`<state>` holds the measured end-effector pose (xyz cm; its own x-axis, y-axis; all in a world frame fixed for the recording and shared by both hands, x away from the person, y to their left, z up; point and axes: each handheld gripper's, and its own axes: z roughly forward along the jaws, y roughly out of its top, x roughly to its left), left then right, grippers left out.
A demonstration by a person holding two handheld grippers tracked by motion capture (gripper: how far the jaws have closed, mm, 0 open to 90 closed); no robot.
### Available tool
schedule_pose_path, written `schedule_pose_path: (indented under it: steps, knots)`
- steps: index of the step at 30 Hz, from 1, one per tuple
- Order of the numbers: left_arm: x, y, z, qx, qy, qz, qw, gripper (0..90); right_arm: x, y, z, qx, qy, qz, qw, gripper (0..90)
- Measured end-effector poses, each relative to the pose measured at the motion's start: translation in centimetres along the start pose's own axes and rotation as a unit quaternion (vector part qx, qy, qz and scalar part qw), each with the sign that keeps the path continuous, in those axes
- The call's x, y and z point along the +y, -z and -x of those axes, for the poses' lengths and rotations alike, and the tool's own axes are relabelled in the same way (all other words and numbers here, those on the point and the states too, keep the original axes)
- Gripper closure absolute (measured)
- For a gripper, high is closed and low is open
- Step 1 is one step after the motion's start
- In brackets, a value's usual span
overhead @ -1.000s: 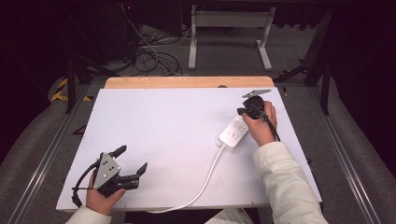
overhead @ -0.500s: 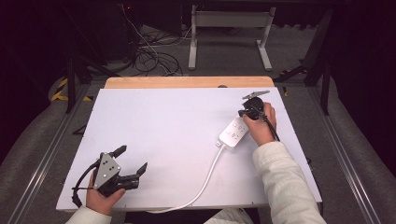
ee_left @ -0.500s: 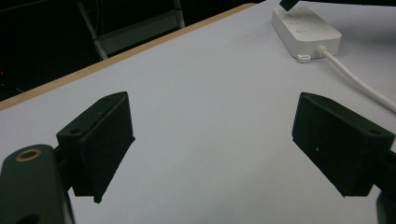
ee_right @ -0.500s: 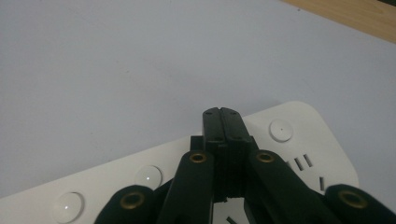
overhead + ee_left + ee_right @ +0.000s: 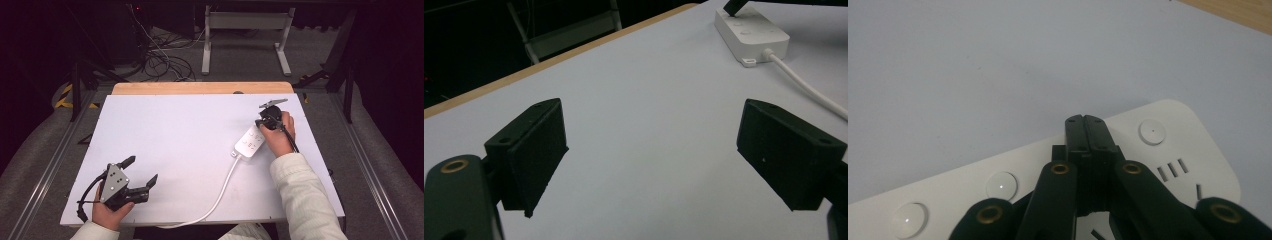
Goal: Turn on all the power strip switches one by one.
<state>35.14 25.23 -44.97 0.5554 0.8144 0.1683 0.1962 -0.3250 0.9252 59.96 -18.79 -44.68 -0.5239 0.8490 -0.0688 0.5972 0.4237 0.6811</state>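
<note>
Currently my right gripper [image 5: 261,121] has its jaws pressed together w/ nothing between them, tips down over the top face of the white power strip [image 5: 249,142], approx. at a round button [image 5: 1153,132] near the strip's far end. Contact btwn tips and strip cannot be confirmed: in the right gripper view the closed jaws cover the spot under them. My left gripper [image 5: 140,171] rests at the near-left of the table [image 5: 190,125], well apart from the strip, jaws spread wide, holding nothing.

The strip lies at the right side of the table, angled, its white cable [image 5: 220,192] running toward the near edge and dropping off it. In the left gripper view the strip [image 5: 751,32] is cut off at the top-right corner, w/ my right gripper's tip [image 5: 736,6] just visible on it.

Surface: white sheet over a wood top, wood strip [image 5: 200,88] exposed at the far edge. Room is dark; loose cables [image 5: 165,62] and a grey metal frame [image 5: 245,30] on the floor beyond
</note>
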Motion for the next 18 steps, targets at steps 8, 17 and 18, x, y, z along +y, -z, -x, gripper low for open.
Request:
schedule_pose_path:
  steps: [8,17,18]
  knots:
    - [0.00,0.04,0.04,0.000,-0.001,0.000,1.0000,12.9,-0.27,-0.11,0.05,0.002,-0.004,0.005,1.0000,90.0]
    - [0.00,0.01,0.07,-0.001,0.000,0.000,1.0000,12.9,-0.45,-0.21,-0.04,0.000,-0.012,0.008,0.9999,90.0]
    - [0.00,0.01,0.08,-0.001,0.000,0.000,1.0000,12.9,-0.49,-0.21,-0.02,0.000,-0.015,0.008,0.9999,90.0]
